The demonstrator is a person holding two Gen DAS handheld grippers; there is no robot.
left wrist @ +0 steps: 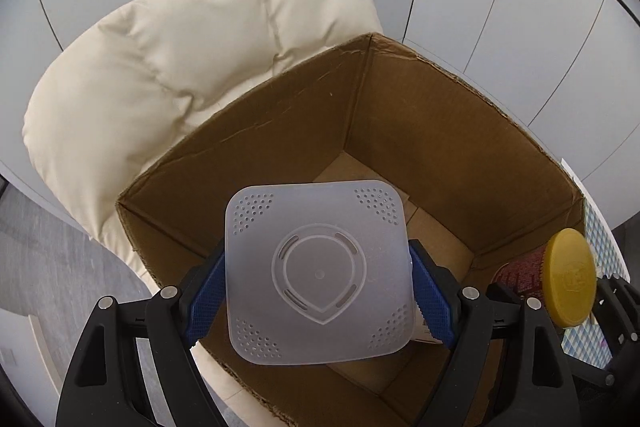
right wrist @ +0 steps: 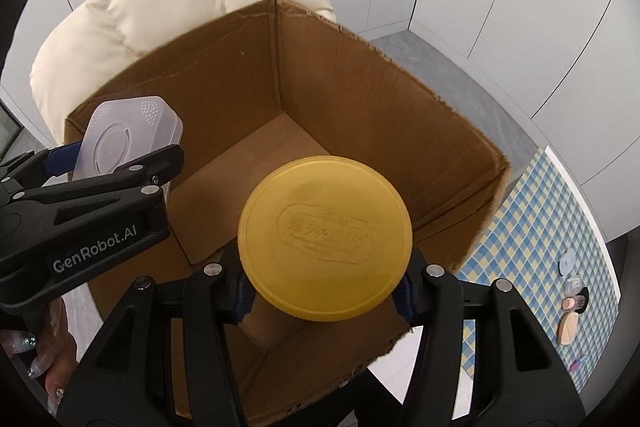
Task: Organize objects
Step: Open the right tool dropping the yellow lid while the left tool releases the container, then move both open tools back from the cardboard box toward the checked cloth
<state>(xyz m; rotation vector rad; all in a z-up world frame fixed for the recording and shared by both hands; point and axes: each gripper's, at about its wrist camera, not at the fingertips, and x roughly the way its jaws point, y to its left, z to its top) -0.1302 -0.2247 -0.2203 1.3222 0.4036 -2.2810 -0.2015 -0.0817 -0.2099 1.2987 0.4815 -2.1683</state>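
My left gripper [left wrist: 318, 291] is shut on a frosted square plastic container [left wrist: 318, 271] with a perforated lid, blue pads pressing its two sides. It hangs over the open cardboard box [left wrist: 400, 115]. In the right wrist view that container [right wrist: 132, 135] and the left gripper [right wrist: 96, 171] show above the box's left part. My right gripper [right wrist: 324, 283] is shut on a jar with a round yellow lid [right wrist: 325, 243], held over the box [right wrist: 360, 75]. From the left wrist view the jar [left wrist: 568, 283] shows its dark red body, beside the box's right wall.
The box rests on a cream padded chair [left wrist: 180, 67] in front of white cabinet doors. At the right, a blue and yellow checked cloth [right wrist: 532, 247] carries small cosmetic items [right wrist: 570, 307]. A hand with decorated nails [right wrist: 36, 359] shows at lower left.
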